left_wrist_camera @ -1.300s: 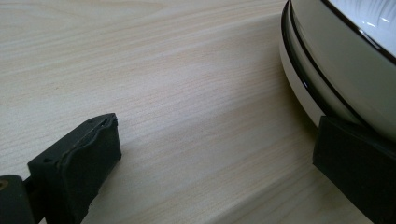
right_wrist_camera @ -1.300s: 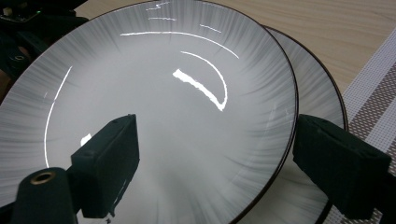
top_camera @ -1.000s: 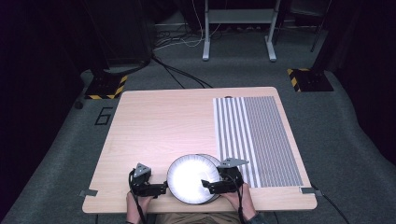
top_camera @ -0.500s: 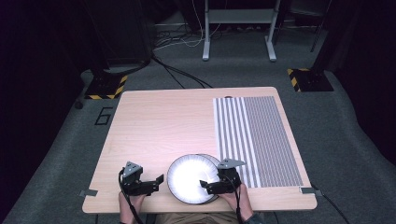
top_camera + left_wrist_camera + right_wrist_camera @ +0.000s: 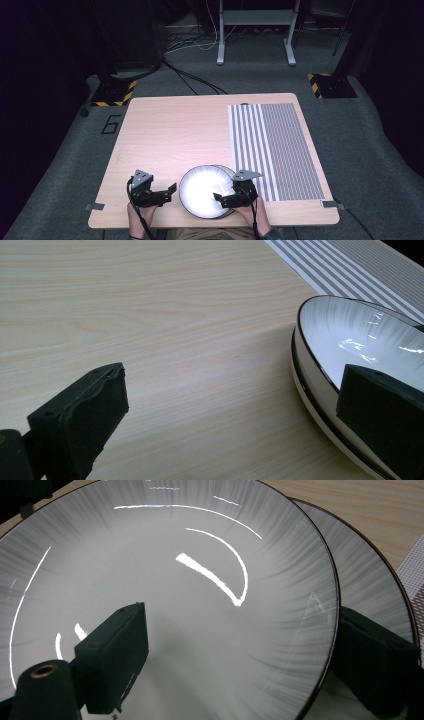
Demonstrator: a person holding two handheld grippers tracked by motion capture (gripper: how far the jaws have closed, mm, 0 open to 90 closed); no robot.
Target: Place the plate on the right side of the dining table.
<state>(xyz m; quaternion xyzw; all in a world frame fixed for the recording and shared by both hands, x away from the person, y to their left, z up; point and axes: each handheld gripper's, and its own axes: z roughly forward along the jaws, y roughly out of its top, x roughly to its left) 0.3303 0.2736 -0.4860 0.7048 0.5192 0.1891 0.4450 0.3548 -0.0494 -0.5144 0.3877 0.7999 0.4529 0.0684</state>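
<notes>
Two stacked plates sit at the near edge of the counter [image 5: 165, 130], centre-right, their right side overlapping the striped mat [image 5: 272, 147].

Upper plate [image 5: 165, 595]: white with grey radial streaks and a dark rim, shifted slightly left on the lower plate [image 5: 372, 587], whose rim shows as a crescent on the far-right side. That offset is probably why the right-hand side is the one being worked: it leaves the top rim exposed there.

Right gripper [image 5: 231, 198]: at the near-right rim of the stack. Its own view shows its fingers [image 5: 117, 655] spread, one over the upper plate's bowl, the other outside and below its rim, in the gap above the lower plate. So they straddle the top rim alone, not pinching yet. This reads as a set-up to lift the top plate off the stack. Whether the outer finger touches the lower plate, cannot tell.

Left gripper [image 5: 159, 194]: on the left of the stack, just beside it, hovering low over bare wood. Fingers [image 5: 82, 417] wide apart, holding nothing; the right-hand one sits in front of the stack's left rim in its view. Likely placed to steady or take the left side.

Risk, as a judgement: glazed rim, shallow bite, so the plate could slip or drag the lower one.
</notes>
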